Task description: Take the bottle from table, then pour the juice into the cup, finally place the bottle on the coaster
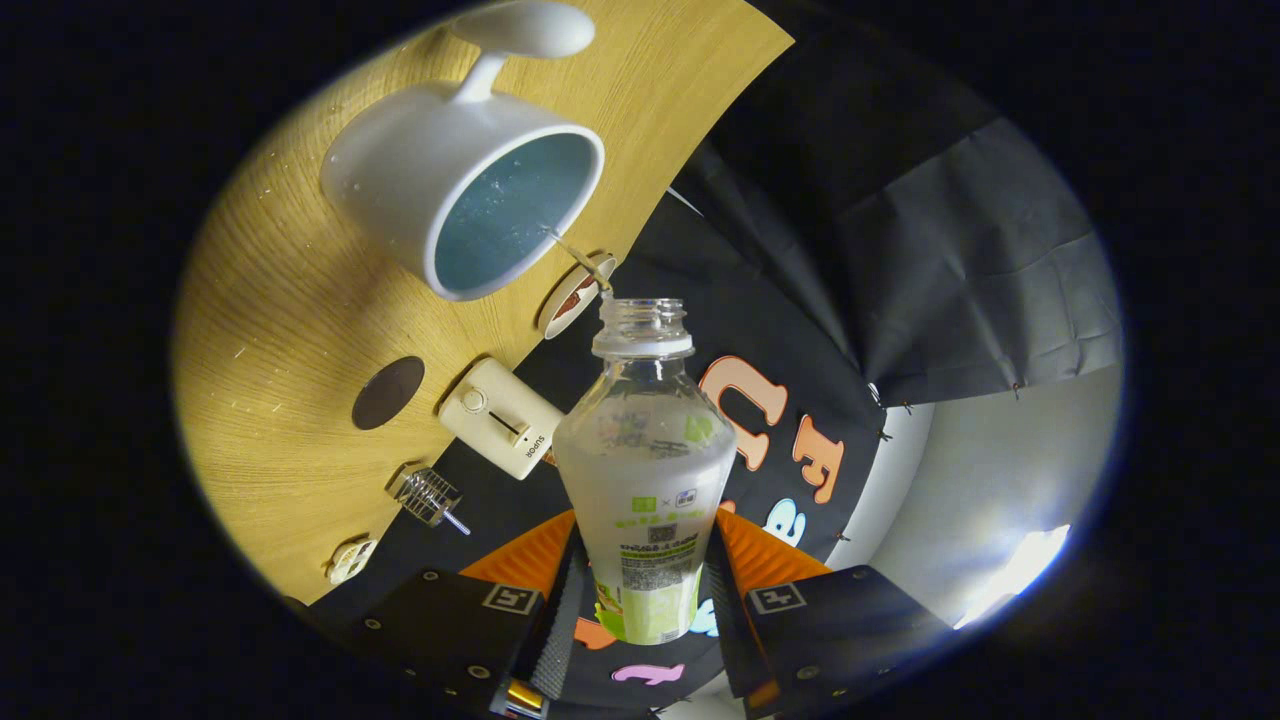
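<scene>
- The wooden table (300,300) appears steeply rolled beyond the fingers, with black cloth wall behind it.
- My gripper (648,590) has both fingers clamped on the bottle (645,470), which lies between them, uncapped mouth forward.
- A thin stream runs from the mouth into the cup (460,190) just ahead: I judge pouring is under way.
- Next I must right the bottle, then carry it to the dark coaster (388,392) beside the cup.
</scene>
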`<action>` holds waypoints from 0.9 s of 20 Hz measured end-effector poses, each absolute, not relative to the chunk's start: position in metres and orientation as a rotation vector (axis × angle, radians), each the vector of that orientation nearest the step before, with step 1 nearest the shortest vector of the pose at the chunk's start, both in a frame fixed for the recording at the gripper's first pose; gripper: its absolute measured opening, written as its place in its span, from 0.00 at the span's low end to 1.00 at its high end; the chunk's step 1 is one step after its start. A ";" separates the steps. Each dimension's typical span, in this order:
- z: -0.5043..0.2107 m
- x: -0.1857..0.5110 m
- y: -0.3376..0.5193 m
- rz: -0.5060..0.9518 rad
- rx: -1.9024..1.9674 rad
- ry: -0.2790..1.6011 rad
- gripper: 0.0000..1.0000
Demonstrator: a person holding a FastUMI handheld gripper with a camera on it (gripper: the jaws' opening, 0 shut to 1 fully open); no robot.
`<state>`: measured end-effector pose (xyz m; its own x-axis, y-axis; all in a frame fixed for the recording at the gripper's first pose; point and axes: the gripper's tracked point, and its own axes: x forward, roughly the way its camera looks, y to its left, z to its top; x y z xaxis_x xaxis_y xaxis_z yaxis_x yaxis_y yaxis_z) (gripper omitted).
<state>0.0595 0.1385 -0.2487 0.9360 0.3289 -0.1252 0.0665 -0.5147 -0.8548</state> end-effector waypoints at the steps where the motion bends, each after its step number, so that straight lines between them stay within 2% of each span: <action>1: -0.250 0.058 0.137 0.331 -2.092 -0.271 0.61; 7: -0.258 0.055 0.130 0.304 -2.012 -0.211 0.61; 11: -0.275 0.053 0.117 0.305 -1.878 -0.100 0.61; 18: -0.296 0.044 0.111 0.344 -1.418 0.132 0.61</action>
